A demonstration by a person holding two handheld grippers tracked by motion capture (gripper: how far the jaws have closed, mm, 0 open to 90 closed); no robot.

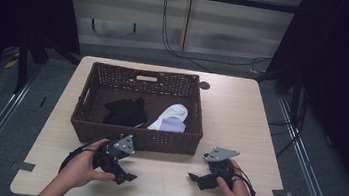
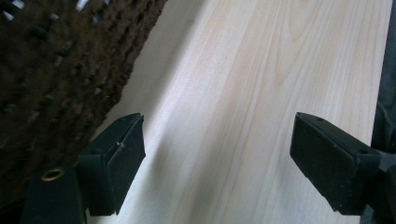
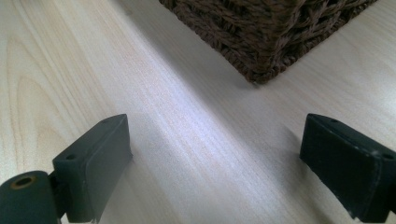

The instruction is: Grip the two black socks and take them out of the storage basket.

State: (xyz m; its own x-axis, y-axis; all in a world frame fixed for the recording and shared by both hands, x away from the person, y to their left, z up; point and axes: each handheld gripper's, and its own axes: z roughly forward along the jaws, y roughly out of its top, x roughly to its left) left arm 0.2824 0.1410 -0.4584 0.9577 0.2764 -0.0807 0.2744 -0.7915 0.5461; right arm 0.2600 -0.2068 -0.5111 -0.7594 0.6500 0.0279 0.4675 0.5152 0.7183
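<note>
I see the wicker basket (image 1: pixel 93 93) at 12 o'clock holding a black sock (image 1: pixel 125 112) and a white sock (image 1: pixel 172 118). My left gripper (image 1: pixel 125 177) and right gripper (image 1: pixel 194 177) both have jaws spread wide, pinching nothing, over bare table (image 1: pixel 240 116).

The worktop (image 1: pixel 240 116) is seen as pale wood grain with a smooth, faintly sheeny finish. The basket (image 1: pixel 134 138) is woven of rough dark-brown fibre. Soft cloth is noted in the black garment (image 1: pixel 125 111) and white garment (image 1: pixel 173 115). Matt black plastic is noted on the left tool (image 2: pixel 217 163).

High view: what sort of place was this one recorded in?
Probably a lab or studio recording bay, not a home: a lone light wooden table holding a wicker basket, dark curtains at both sides, and cables hanging down the back wall.
</note>
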